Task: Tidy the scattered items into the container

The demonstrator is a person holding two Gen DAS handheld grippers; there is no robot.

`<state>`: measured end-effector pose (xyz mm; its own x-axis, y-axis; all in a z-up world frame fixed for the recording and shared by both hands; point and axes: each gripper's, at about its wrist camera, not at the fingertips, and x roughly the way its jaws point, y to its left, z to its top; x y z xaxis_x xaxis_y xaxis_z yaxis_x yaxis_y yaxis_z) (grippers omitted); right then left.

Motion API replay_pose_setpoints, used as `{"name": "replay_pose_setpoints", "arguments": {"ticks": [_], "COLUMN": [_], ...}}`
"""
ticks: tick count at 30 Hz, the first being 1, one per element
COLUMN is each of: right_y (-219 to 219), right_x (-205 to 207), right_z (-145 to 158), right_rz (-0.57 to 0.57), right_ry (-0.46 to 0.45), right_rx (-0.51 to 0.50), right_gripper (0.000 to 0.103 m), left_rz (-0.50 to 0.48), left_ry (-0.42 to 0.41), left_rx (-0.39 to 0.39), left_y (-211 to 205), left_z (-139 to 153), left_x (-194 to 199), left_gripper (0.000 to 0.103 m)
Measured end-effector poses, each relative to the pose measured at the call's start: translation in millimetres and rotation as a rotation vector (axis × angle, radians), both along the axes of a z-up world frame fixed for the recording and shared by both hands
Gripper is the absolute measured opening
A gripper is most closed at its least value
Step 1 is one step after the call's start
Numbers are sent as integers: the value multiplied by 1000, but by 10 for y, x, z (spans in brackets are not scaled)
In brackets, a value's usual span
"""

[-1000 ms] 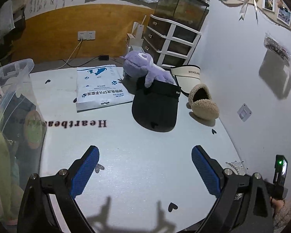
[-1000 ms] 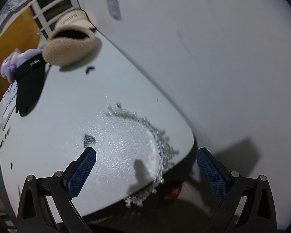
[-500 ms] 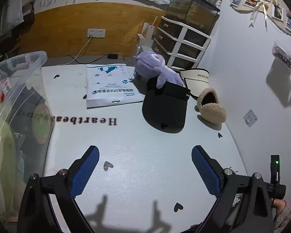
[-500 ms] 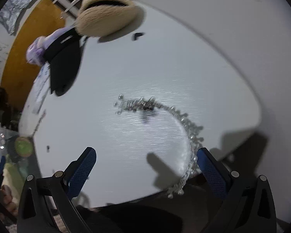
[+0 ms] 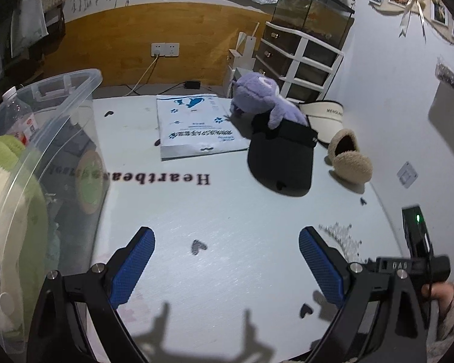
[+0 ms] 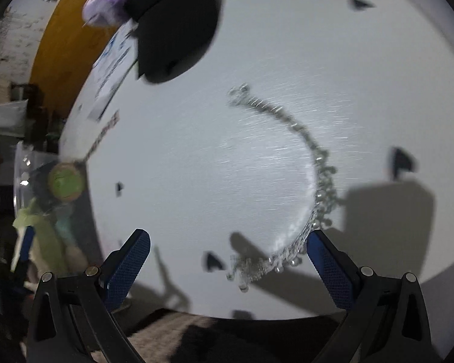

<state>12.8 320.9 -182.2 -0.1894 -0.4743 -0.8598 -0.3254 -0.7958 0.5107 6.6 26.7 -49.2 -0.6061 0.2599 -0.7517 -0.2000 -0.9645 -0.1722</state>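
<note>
Across the pale round table (image 5: 227, 205), printed with hearts and "Heartbeat" lettering, a wood-panelled wall and drawer unit (image 5: 299, 66) stand at twelve o'clock. The clear container (image 5: 45, 139) crowds the nine o'clock edge; bare tabletop lies ahead. The beaded tiara (image 6: 311, 175) curves near the table edge, touching the right gripper (image 6: 227, 260) at its right finger. Both the right and left gripper (image 5: 227, 257) gape wide, empty.

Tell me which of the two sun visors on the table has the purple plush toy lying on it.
The black visor. The purple plush toy drapes a limb over its band, while the cream visor sits behind it toward the wall with nothing on top.
</note>
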Motion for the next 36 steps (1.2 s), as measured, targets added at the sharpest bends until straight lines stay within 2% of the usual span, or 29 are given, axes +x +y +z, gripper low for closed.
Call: {"name": "replay_pose_setpoints", "arguments": {"ticks": [8, 11, 13, 15, 17, 19, 23, 26, 30, 36], "right_y": [-532, -581, -528, -376, -125, 94, 405, 404, 221, 54], "right_x": [-371, -437, -452, -501, -612, -755, -1100, -1314, -1381, -1176], "right_z": [65, 150, 314, 498, 629, 657, 479, 220, -109, -229], "right_rz": [187, 221, 226, 211, 162, 99, 12, 28, 84, 149], "right_ry": [53, 50, 71, 109, 147, 169, 152, 102, 22, 1], "right_rx": [-56, -150, -255, -279, -262, -204, -105, -41, -16, -46], "right_gripper": [103, 103, 103, 103, 103, 103, 103, 103, 103, 103], "left_rz": [43, 38, 26, 10, -12, -37, -90, -132, -181, -254], "left_ry": [-33, -44, -48, -58, -74, -93, -130, -160, -197, -270], "left_rx": [0, -9, -24, -42, -62, -74, -100, -116, -135, -129], "left_y": [-123, -123, -99, -56, 10, 86, 274, 422, 607, 820], "left_z": [-157, -228, -293, -360, -459, -563, -754, -904, -1077, -1273], "left_x": [39, 37, 38, 35, 26, 29, 24, 26, 19, -3], "left_gripper": [97, 97, 97, 97, 97, 97, 97, 97, 97, 97]}}
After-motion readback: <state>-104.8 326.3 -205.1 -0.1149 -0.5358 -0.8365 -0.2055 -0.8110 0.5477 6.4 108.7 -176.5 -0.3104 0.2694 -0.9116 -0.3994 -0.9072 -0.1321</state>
